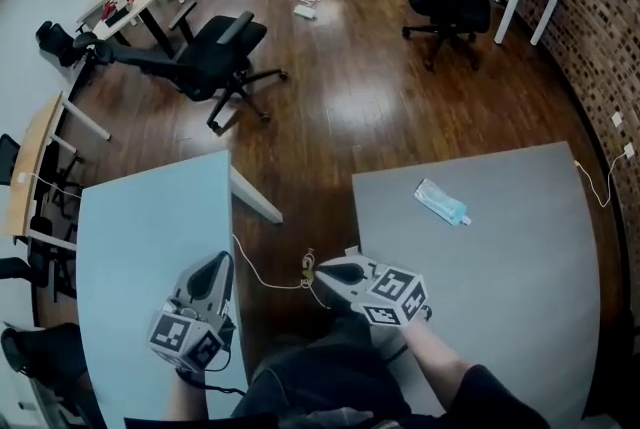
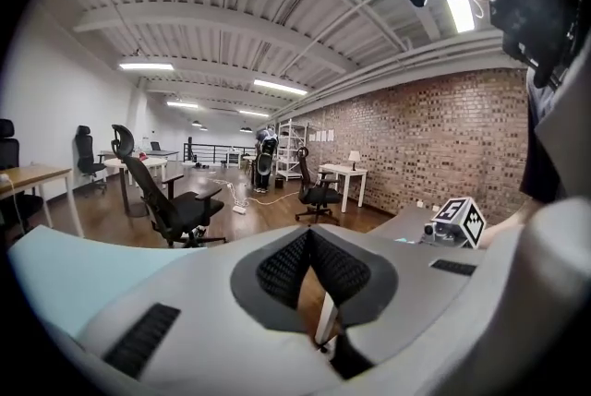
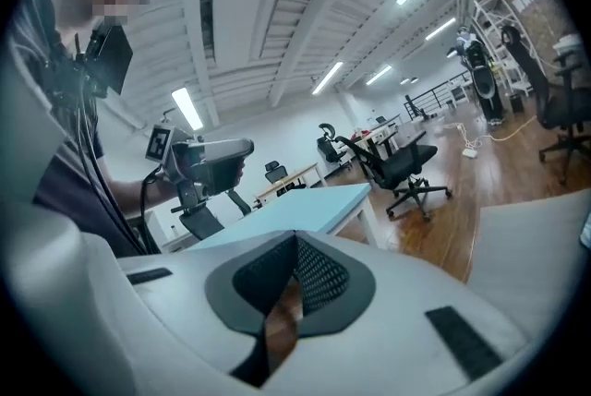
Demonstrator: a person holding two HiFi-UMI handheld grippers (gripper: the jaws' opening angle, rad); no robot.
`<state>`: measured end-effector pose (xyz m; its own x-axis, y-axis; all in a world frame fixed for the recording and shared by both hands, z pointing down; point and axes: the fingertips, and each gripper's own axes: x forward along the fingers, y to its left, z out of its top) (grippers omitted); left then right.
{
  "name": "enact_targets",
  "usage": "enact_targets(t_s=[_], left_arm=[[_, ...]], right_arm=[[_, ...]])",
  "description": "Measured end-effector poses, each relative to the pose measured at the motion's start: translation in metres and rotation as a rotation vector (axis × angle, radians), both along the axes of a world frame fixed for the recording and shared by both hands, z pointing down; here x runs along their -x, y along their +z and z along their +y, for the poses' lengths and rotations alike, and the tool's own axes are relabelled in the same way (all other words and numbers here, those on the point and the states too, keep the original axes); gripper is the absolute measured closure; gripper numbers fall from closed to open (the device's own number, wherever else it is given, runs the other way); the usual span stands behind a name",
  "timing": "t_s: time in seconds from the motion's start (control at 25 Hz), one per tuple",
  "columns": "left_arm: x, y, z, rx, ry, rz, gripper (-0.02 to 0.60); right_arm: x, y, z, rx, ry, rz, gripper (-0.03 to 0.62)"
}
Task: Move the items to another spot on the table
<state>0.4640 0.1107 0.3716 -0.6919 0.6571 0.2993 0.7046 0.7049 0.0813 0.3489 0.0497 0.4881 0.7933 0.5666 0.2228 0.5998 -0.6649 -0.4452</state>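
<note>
Left gripper (image 1: 216, 262), right gripper (image 1: 325, 272), fingers together, empty; blue packet (image 1: 441, 202) well beyond, on grey table (image 1: 520, 257)

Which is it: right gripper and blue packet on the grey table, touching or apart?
Apart. The head view shows bare grey table between the right gripper and the blue packet.

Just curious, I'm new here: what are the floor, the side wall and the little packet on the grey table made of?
Floor: seemingly dark wood planks, glossy; plank lines and glare show. Wall: bare brick, matte; mortar joints show. Packet: probably thin plastic film around something pale blue and white; too small to be sure.
</note>
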Motion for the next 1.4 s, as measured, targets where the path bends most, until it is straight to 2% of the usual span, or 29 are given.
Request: enact_targets(t_s=[0.16,0.4,0.52,0.6,0.72,0.88,1.12,1.24,1.4], left_arm=[[0.009,-0.001,0.007,-0.004,-0.004,0.056,0.577],[0.026,0.004,0.013,-0.020,0.014,0.137,0.577],[0.042,0.007,0.017,0.027,0.065,0.222,0.577],[0.053,0.005,0.019,0.066,0.104,0.235,0.577],[0.067,-0.001,0.025,0.093,0.142,0.210,0.577],[0.073,0.008,0.031,0.090,0.161,0.187,0.577],[0.047,0.015,0.050,0.066,0.136,0.162,0.577],[0.032,0.015,0.075,0.036,0.070,0.097,0.577],[-0.003,0.022,0.106,-0.044,-0.001,-0.050,0.577]], right_arm=[[0.023,-0.016,0.012,0.004,0.048,0.096,0.614],[0.035,-0.013,0.016,0.016,0.060,0.125,0.614],[0.044,-0.004,0.011,0.018,0.097,0.097,0.614],[0.048,-0.002,0.009,0.023,0.111,0.085,0.614],[0.049,-0.007,0.012,0.024,0.111,0.104,0.614],[0.042,-0.028,0.017,0.016,0.062,0.215,0.614],[0.020,-0.032,0.041,-0.001,0.034,0.187,0.614],[0.012,-0.029,0.056,-0.026,0.011,0.125,0.614],[-0.012,-0.027,0.071,-0.087,-0.004,0.091,0.614]])
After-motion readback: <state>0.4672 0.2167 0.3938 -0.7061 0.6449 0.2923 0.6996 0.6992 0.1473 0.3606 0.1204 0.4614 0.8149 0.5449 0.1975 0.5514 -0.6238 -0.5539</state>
